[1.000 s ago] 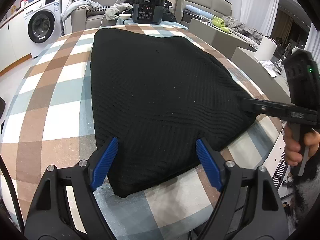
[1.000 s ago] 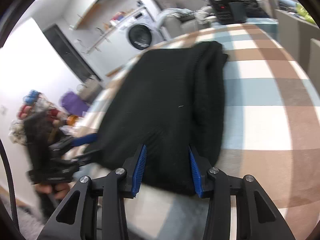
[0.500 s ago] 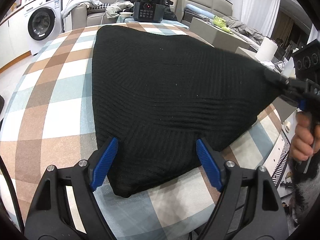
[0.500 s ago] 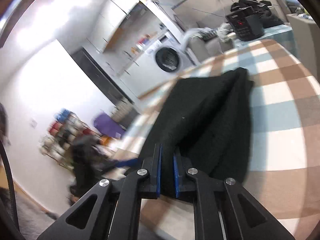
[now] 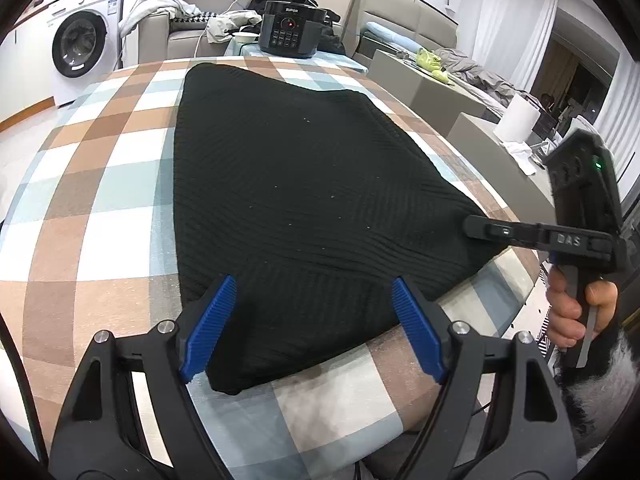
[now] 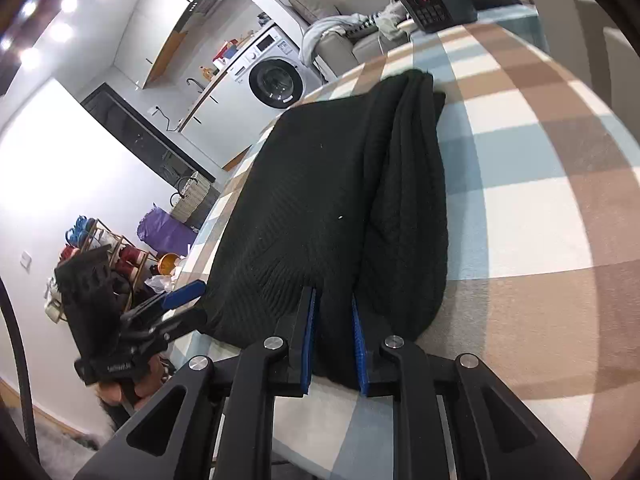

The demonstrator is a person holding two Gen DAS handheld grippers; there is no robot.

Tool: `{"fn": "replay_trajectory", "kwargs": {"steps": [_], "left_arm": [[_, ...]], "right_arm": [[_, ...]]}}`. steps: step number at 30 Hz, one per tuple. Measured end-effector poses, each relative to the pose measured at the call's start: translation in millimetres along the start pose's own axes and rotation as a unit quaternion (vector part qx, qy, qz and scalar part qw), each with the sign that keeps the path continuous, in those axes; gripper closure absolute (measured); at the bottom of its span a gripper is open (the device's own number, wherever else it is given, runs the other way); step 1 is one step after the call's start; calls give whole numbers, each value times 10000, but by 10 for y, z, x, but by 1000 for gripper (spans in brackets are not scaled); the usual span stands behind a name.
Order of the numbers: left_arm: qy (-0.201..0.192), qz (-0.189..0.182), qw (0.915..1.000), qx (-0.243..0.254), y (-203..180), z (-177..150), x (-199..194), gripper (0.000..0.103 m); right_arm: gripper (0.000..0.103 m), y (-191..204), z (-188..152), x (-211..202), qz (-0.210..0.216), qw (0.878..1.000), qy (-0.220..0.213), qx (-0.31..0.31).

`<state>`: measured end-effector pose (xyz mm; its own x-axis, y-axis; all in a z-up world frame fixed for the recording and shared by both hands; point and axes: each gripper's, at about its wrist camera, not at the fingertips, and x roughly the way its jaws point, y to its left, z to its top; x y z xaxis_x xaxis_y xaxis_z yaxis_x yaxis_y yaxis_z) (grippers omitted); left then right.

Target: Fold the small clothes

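A black knitted garment [image 5: 296, 200] lies spread on the checked table [image 5: 104, 168]; it also shows in the right wrist view [image 6: 320, 208]. My left gripper [image 5: 312, 320] is open, its blue pads either side of the garment's near corner. My right gripper [image 6: 334, 344] is nearly closed on the garment's near right corner, a fold of cloth between its pads. It shows from the side in the left wrist view [image 5: 472, 226], its tips at the garment's right edge. The left gripper shows in the right wrist view [image 6: 192, 300] at the other corner.
A black cooker [image 5: 290, 28] stands past the table's far edge. A washing machine [image 5: 80, 44] and sofa are behind. Grey counters [image 5: 488, 136] with a paper roll [image 5: 518, 120] are to the right. Shelves and clutter [image 6: 112, 252] stand on the floor.
The right gripper, which had raised the garment's right corner, has come back down to the table and its jaws have parted slightly. The left gripper has stayed open in place.
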<state>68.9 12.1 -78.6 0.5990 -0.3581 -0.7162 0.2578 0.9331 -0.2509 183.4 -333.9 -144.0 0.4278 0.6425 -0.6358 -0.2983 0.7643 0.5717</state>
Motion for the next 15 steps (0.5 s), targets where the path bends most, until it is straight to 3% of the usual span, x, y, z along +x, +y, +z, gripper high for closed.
{"fn": "replay_trajectory", "kwargs": {"steps": [5, 8, 15], "left_arm": [[19, 9, 10000, -63, -25, 8, 33, 25], [18, 1, 9999, -99, -62, 56, 65, 25], [-33, 141, 9998, 124, -357, 287, 270, 25]], "right_arm": [[85, -44, 13, -60, 63, 9999, -19, 90], [79, -71, 113, -24, 180, 9996, -48, 210], [72, -235, 326, 129, 318, 9956, -69, 874]]}}
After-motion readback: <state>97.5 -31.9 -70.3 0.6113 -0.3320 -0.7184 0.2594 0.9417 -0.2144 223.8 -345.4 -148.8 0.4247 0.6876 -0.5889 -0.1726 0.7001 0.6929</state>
